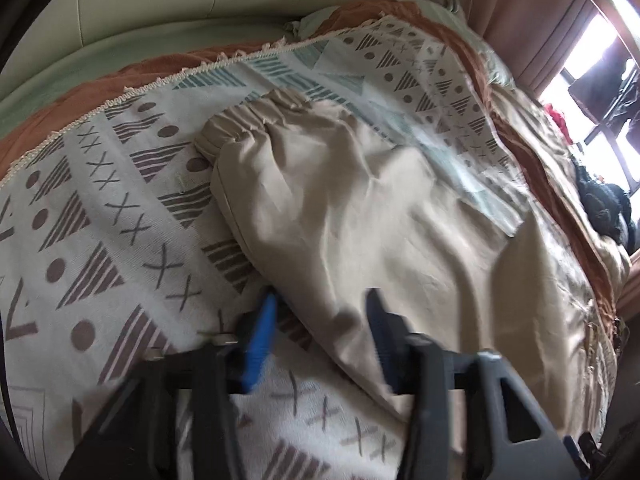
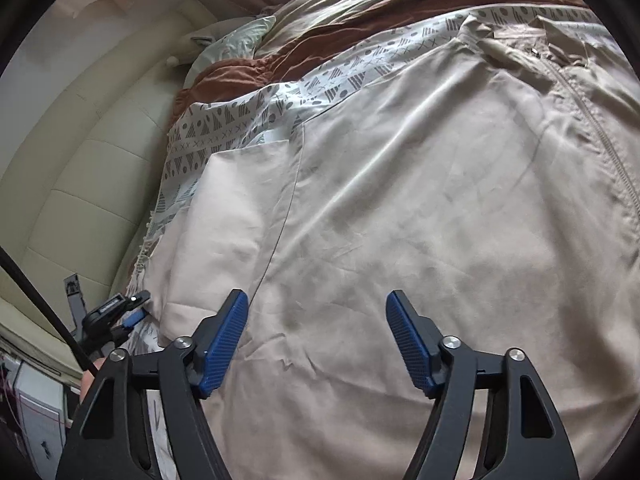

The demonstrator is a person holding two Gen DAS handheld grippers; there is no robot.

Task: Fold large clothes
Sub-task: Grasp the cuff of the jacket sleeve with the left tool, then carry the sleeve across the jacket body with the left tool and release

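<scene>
Here, beige jacket (image 2: 400,200) laid flat on patterned blanket (image 1: 100,208), zipper (image 2: 600,128) toward far right. Sleeve (image 1: 320,200) stretched from elastic cuff (image 1: 240,128) at far end back toward near right, long axis diagonal. Left gripper (image 1: 320,320) set astride near edge of sleeve, cloth seen between jaws, gap narrow; pad contact blurred, grip not confirmed. Right gripper (image 2: 316,336) hung over jacket body, jaws parted wide, nothing held. Left gripper judged nearer to sleeve; fold toward body likely next.
</scene>
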